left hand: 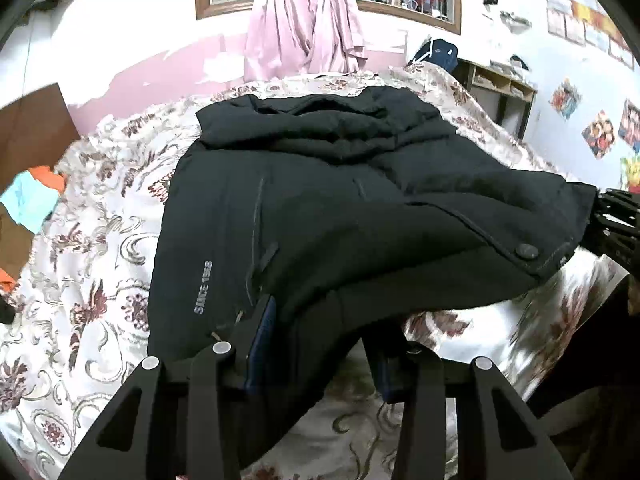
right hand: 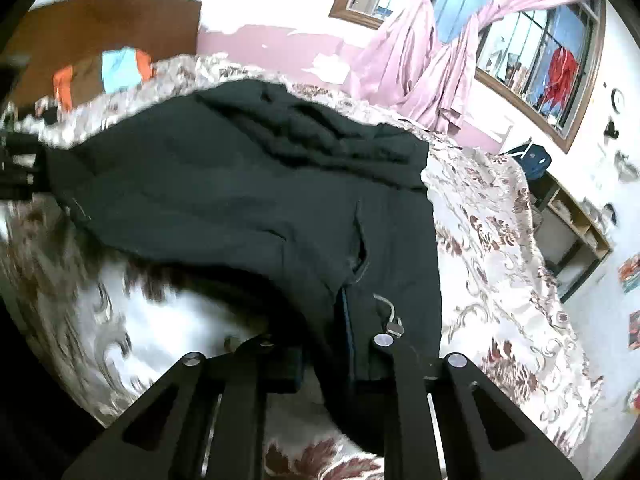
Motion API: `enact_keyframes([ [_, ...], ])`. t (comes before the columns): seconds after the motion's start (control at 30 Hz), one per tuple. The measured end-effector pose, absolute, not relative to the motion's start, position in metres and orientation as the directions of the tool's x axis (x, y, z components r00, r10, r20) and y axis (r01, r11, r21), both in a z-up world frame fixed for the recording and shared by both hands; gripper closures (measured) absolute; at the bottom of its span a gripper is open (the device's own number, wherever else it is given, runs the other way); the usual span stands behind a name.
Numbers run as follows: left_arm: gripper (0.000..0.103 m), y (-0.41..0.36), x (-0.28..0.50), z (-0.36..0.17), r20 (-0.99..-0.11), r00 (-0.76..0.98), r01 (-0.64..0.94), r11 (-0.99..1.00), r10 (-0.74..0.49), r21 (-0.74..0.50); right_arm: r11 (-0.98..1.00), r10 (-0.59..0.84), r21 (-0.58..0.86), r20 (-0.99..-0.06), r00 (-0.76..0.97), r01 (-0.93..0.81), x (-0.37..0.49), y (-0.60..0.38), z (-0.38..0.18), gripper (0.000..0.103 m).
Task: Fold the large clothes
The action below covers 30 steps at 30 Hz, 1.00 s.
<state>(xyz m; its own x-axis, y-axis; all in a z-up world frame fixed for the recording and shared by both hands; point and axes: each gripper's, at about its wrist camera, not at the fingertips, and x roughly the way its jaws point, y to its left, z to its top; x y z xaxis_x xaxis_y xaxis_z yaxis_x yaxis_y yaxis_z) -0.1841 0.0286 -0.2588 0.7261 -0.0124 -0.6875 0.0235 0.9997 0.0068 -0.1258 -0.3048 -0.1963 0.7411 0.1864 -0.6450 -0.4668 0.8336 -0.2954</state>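
bed (left hand: 100, 264) with a cream spread patterned in maroon flowers fills most of both views; a pink and white wall behind it.

black padded jacket (left hand: 320, 200) lies across the bed, far end bunched in folds toward the wall, near hem lifted clear of the spread so the cover shows beneath it. grey lettering on one panel in the left view.

pink curtains (left hand: 308, 28) hang knotted in front of a wood-framed window (left hand: 408, 4). wooden shelf unit (left hand: 500, 84) stands past the far corner of the bed, a dark blue bag (left hand: 436, 54) beside it. bright pictures stuck on the wall at the right of the left view.

heap of orange and light blue clothes (right hand: 104, 74) beyond the bed's other side, against a brown board.

my left tongs (left hand: 316, 344) gripping the jacket's near hem, a thick bunch of cloth pinched between the blue pads. my right tongs (right hand: 340, 344) clamped on the hem's other corner, fabric draped down between the fingers; they also show at the edge of the left view, holding that corner.

round snap button (left hand: 527, 251) near the right-hand corner. small white cord with a toggle (right hand: 392, 320) dangling at the hem just beside my right tongs.
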Motion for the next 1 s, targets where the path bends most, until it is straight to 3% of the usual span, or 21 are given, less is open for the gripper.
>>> enact_keyframes([
  [0.4,0.059,0.028,-0.168,-0.24,-0.721,0.692,0.033,0.999,-0.035,-0.017,0.83,0.23,-0.23,-0.689,0.687,-0.508,-0.019,-0.284,-0.168,0.094],
  [0.6,0.053,0.027,-0.176,-0.243,-0.733,0.68,0.009,1.0,-0.018,-0.016,0.815,0.251,-0.226,-0.692,0.677,-0.533,-0.006,-0.272,-0.16,0.094],
  [1.0,0.053,0.03,-0.176,-0.246,-0.744,0.668,-0.027,0.999,-0.003,-0.028,0.813,0.269,-0.207,-0.696,0.666,-0.545,-0.017,-0.274,-0.159,0.094],
])
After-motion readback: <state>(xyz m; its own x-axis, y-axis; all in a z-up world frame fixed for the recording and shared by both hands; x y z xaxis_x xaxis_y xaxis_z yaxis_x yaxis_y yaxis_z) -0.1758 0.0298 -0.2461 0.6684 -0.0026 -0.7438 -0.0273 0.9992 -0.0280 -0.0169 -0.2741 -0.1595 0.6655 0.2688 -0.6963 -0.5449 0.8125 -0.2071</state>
